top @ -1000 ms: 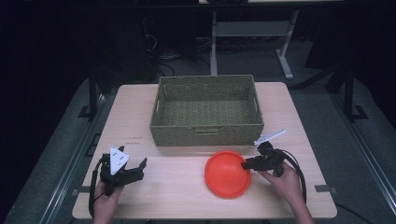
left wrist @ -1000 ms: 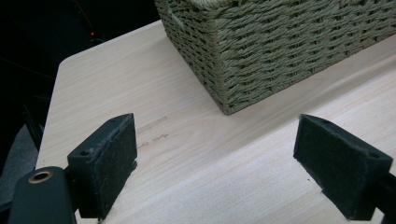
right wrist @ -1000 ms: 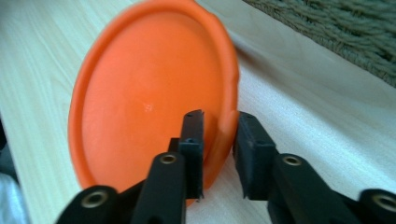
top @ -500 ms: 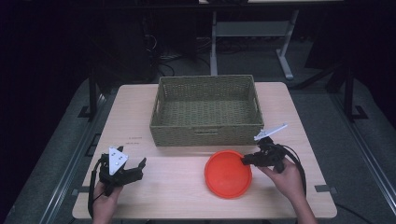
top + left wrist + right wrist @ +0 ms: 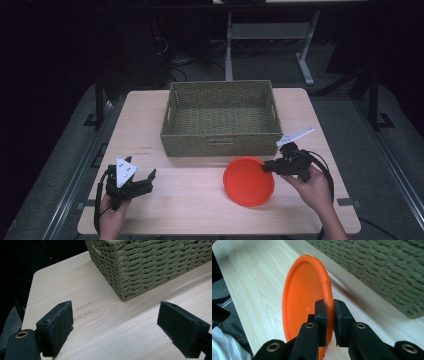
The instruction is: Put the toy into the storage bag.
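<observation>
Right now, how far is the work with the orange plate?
Done: the right gripper is shut on the orange plate's rim, the plate tilted off the table. In hand: carrying it. Left, probably: putting it into the wicker basket, which holds nothing. The left gripper waits open by the table's near left corner.
</observation>
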The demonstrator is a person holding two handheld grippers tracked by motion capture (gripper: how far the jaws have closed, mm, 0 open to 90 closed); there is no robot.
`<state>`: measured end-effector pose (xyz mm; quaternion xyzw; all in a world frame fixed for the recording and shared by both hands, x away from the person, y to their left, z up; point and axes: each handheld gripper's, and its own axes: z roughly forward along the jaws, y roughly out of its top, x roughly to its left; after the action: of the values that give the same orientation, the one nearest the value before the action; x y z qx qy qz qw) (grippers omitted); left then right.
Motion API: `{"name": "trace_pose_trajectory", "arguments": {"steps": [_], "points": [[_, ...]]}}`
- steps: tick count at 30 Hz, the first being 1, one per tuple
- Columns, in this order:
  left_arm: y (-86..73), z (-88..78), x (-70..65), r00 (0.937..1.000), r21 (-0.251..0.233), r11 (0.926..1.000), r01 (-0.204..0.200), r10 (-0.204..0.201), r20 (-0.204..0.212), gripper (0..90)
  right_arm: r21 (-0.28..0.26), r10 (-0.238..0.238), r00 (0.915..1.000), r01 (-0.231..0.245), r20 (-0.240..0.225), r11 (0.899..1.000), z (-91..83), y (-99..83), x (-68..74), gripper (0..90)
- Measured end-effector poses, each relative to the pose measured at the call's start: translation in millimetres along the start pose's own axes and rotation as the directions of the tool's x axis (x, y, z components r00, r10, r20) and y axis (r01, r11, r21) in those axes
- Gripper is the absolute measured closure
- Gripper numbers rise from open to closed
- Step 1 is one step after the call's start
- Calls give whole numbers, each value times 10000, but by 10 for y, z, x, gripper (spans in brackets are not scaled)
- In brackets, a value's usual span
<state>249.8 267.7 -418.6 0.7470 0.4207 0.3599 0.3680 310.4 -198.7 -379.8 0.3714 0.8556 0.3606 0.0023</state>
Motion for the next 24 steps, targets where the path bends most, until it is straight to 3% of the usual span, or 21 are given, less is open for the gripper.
{"name": "trace_pose_trajectory", "arguments": {"steps": [6,16,24], "points": [[-1,0,-3,10000,-31,10000,-18,18,-7,129,-153,-57,9999,55,-154,9999,-105,54,0,817],[-2,1,-5,10000,-20,10000,-9,9,-13,129,-402,-279,9996,280,28,9988,-246,165,29,818],[-1,5,-9,10000,-28,10000,-13,13,-15,129,-351,-553,9985,551,-51,9979,-316,264,92,817]]}}
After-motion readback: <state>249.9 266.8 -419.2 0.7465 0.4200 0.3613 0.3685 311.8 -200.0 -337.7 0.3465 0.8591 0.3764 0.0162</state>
